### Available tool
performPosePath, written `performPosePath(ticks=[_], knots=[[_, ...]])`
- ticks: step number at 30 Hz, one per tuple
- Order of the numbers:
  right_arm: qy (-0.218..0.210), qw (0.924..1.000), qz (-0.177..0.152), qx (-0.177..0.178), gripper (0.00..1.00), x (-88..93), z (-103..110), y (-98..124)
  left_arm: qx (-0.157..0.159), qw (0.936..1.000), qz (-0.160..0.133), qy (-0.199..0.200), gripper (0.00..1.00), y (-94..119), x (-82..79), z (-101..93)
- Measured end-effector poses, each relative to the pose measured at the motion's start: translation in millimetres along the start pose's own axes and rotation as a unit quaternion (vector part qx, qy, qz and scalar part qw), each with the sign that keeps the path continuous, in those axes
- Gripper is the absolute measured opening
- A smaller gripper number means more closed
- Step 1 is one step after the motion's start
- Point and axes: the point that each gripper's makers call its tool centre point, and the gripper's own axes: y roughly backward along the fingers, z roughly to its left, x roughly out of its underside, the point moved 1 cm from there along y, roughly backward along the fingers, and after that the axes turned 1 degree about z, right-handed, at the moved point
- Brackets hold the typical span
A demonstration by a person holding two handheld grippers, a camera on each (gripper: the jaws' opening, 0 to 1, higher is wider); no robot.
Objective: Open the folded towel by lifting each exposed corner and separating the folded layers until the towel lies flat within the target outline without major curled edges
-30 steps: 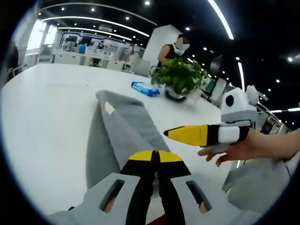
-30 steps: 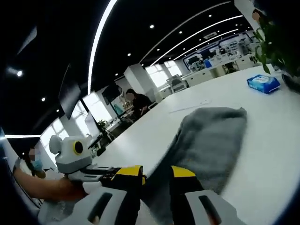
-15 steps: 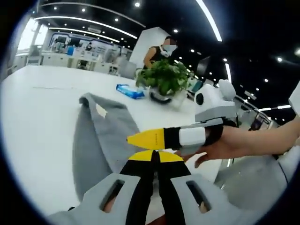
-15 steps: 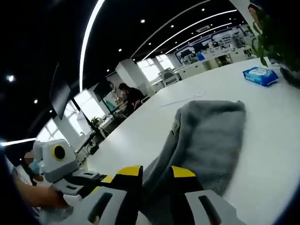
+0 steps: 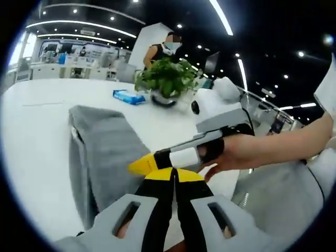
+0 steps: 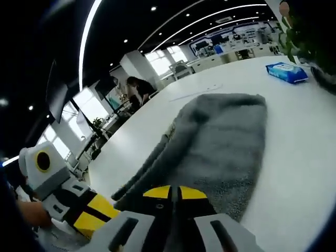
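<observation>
In the left gripper view the left gripper (image 5: 174, 175) has its yellow-tipped fingers pressed together at the near edge of the grey towel (image 5: 102, 152); whether cloth is pinched between them cannot be told. The right gripper (image 5: 144, 164) comes in from the right of that view, held in a hand (image 5: 239, 152), its yellow tip just above and touching close to the left fingers.

In the right gripper view the right gripper (image 6: 171, 192) likewise shows its fingers closed tip to tip at the towel's (image 6: 220, 142) near edge, with no gap between them. The left gripper (image 6: 94, 215) lies low at the left there, just beside.

The towel rests folded on the white worktop (image 5: 37, 126), running away from both grippers. The left gripper view shows stacked layers along the towel's left side; the right gripper view shows a broad fuzzy top face and a raised fold along its left edge.

Beyond the towel lie a blue packet (image 5: 128, 96) and a potted plant (image 5: 165, 79), with a person (image 5: 160, 50) standing behind. The right gripper view shows the packet (image 6: 286, 72) too, and a person (image 6: 137, 89) at a far desk.
</observation>
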Motion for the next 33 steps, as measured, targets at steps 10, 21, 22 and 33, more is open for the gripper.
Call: performPosePath(ticks=[10, 21, 22, 33], knots=[[0.008, 0.9998, -0.016, 0.002, 0.00, -7.1, -1.2, 4.4, -0.038, 0.9991, -0.014, 0.013, 0.00, 5.3, -4.3, 17.0], [0.036, 0.9988, -0.034, 0.004, 0.03, -10.8, -0.2, 11.1, -0.152, 0.9865, -0.034, 0.050, 0.04, 29.7, -8.8, 64.7], [0.037, 0.9986, -0.039, 0.003, 0.04, -11.2, 0.7, 12.3, -0.155, 0.9863, -0.028, 0.049, 0.04, 30.2, -7.3, 66.7], [0.056, 0.9917, -0.113, -0.026, 0.12, -23.0, 15.0, 23.0, -0.230, 0.9714, -0.006, 0.059, 0.09, 45.2, 5.5, 94.6]])
